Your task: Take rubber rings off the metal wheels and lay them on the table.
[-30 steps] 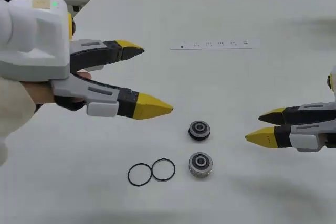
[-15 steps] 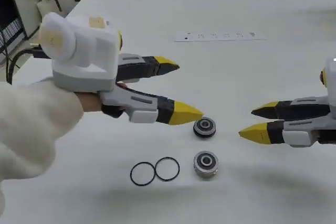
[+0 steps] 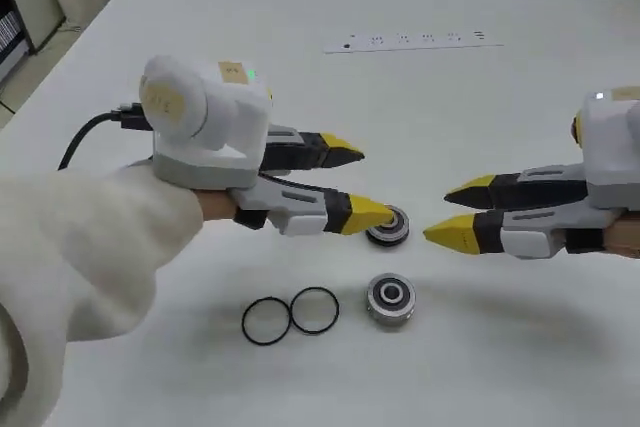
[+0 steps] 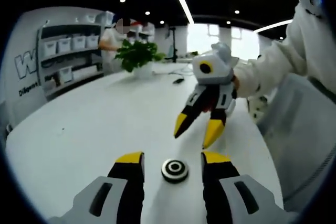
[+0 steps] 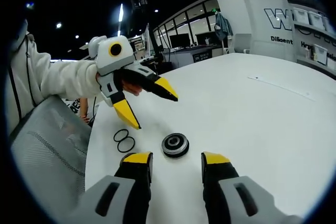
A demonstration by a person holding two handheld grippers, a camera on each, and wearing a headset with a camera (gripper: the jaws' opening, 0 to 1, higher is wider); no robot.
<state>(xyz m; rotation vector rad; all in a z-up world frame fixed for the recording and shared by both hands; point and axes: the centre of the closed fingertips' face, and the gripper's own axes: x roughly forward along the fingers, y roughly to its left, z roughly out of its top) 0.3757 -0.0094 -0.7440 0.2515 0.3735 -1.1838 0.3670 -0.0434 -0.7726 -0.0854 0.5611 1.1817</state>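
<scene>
Head view: two rings [image 3: 290,315] already down, your left gripper [image 3: 376,185] and right gripper [image 3: 437,213] both spread open, flanking the far wheel [image 3: 387,227]; next likely clamp it, then strip its ring.

Right hand-held gripper [image 5: 176,158] jaws apart, metal wheel [image 5: 175,145] just ahead, two rubber rings [image 5: 124,140] nearby

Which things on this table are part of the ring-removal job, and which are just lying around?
Part of the job: far wheel; near wheel; left rubber ring; right rubber ring; left claw and right claw, both open.
Just lying about: power strip; potted plant.
</scene>
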